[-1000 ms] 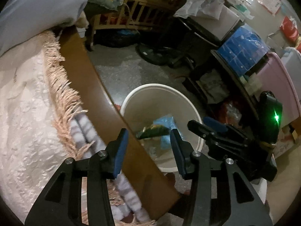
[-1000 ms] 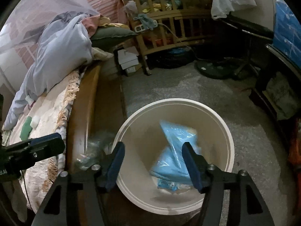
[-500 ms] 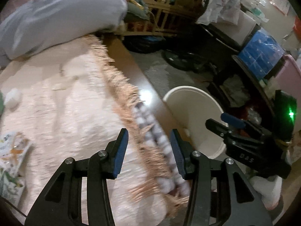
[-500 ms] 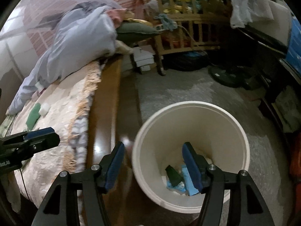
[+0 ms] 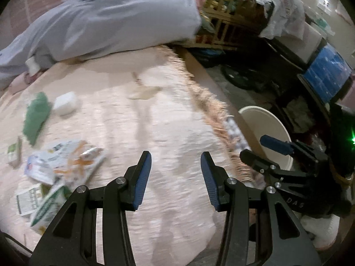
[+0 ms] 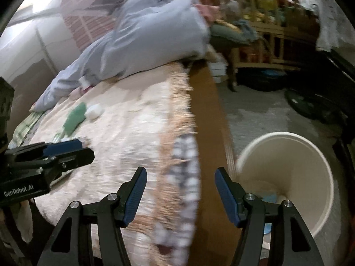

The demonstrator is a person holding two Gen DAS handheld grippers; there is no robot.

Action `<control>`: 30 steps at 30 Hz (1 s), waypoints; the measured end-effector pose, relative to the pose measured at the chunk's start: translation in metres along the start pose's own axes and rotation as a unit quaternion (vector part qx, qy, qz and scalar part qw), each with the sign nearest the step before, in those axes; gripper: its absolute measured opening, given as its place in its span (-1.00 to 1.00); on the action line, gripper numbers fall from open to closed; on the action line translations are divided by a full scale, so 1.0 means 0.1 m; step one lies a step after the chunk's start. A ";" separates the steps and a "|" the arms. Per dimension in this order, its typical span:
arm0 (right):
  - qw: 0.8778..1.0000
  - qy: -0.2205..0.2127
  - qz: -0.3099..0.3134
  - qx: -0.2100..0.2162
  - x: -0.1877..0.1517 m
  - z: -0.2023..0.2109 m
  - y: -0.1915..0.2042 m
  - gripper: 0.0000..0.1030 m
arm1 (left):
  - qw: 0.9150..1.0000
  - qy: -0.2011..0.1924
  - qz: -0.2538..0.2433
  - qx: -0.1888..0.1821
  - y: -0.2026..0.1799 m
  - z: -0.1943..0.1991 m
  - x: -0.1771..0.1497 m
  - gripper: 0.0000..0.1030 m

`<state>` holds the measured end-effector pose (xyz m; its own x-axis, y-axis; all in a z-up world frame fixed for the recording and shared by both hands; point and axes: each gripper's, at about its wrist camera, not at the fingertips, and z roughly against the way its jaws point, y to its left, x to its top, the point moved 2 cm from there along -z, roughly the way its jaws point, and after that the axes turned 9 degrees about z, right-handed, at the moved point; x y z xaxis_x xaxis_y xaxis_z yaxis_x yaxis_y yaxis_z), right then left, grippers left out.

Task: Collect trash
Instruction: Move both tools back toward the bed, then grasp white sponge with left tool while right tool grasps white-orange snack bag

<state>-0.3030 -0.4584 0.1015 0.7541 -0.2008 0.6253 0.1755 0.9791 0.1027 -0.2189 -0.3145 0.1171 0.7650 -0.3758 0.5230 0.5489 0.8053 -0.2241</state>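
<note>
Pink fringed bedspread (image 5: 168, 119) beside cream bin (image 6: 310, 155) on floor (image 6: 255, 115)

Dim, cluttered bedroom, both views motion-blurred. Bed (image 5: 168, 115) has a pale pink textured bedspread with a fringed edge (image 6: 179, 102) and a brown wooden side rail (image 6: 208, 119). Bunched grey-blue duvet (image 5: 115, 15) lies at the far end. Speckled grey floor (image 6: 250, 110) beside the bed. Wooden crib (image 6: 266, 33) piled with stuff stands beyond. Blue storage box (image 5: 326, 73) on dark shelving at right. Pale wall (image 6: 26, 44) at left.
</note>
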 end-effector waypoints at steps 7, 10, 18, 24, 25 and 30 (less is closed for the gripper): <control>0.998 0.020 0.022 0.063 0.15 -0.29 0.47 0.35 | 0.998 -0.005 0.048 0.036 0.73 0.23 0.03 -0.14; 0.993 0.027 0.036 0.109 0.28 -0.43 0.73 0.44 | 0.995 -0.010 0.073 0.060 1.11 0.33 0.02 -0.14; 0.974 0.053 0.112 0.188 0.65 -0.86 1.56 0.57 | 0.985 -0.023 0.139 0.102 2.01 0.59 -0.02 -0.14; 0.954 0.087 0.179 0.223 0.86 -1.27 2.14 0.64 | 0.977 -0.025 0.179 0.113 2.46 0.65 -0.06 -0.14; 0.950 0.097 0.189 0.229 0.88 -1.35 2.22 0.66 | 0.976 -0.023 0.183 0.113 2.51 0.65 -0.07 -0.14; 0.938 0.151 0.242 0.197 0.81 -1.76 2.45 0.68 | 0.974 -0.015 0.196 0.110 2.66 0.59 -0.08 -0.14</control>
<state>-0.0882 -0.2405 0.0413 0.8399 0.3295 0.4313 -0.4373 0.8814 0.1783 -0.0993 -0.0705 0.1021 0.8889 -0.0093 0.4580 0.1292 0.9643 -0.2310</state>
